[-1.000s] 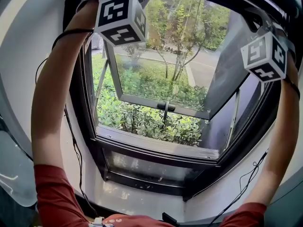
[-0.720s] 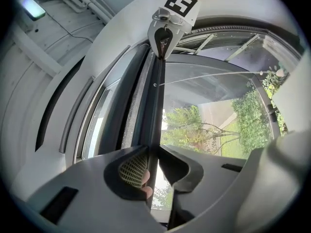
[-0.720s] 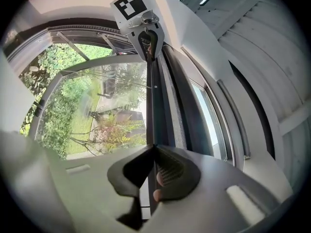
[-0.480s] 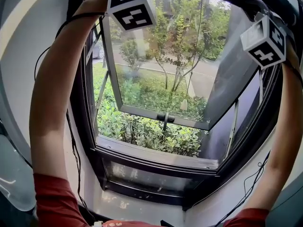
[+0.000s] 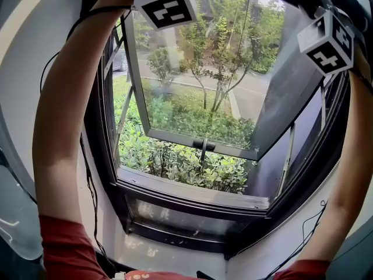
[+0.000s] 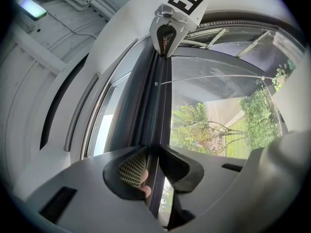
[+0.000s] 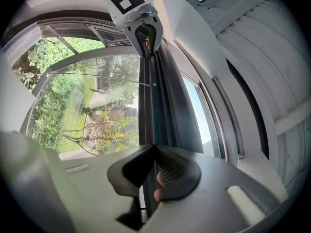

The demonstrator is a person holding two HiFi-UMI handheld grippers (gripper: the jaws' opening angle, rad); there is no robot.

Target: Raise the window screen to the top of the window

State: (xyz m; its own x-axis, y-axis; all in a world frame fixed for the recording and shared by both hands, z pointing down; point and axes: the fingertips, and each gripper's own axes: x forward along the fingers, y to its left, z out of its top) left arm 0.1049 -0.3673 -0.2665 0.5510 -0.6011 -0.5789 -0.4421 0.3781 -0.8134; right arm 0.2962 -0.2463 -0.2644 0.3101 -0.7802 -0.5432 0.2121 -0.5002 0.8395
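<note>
Up at the window top, left cube (image 5: 166,2) and right cube (image 5: 329,39) sit higher in head view than a second ago. So the screen bar (image 6: 156,106) is riding up with them, and the lift looks nearly done. The opening below is uncovered, sash (image 5: 201,139) swung out. Left gripper (image 6: 151,171) and right gripper (image 7: 151,174) each clamp narrow on one end of the bar; grip just eased a hair, bar still between the pads. Head view crops out jaws and bar. Gripper views show both, plus the other gripper at the bar's far end. Mesh itself: can't make out.
</note>
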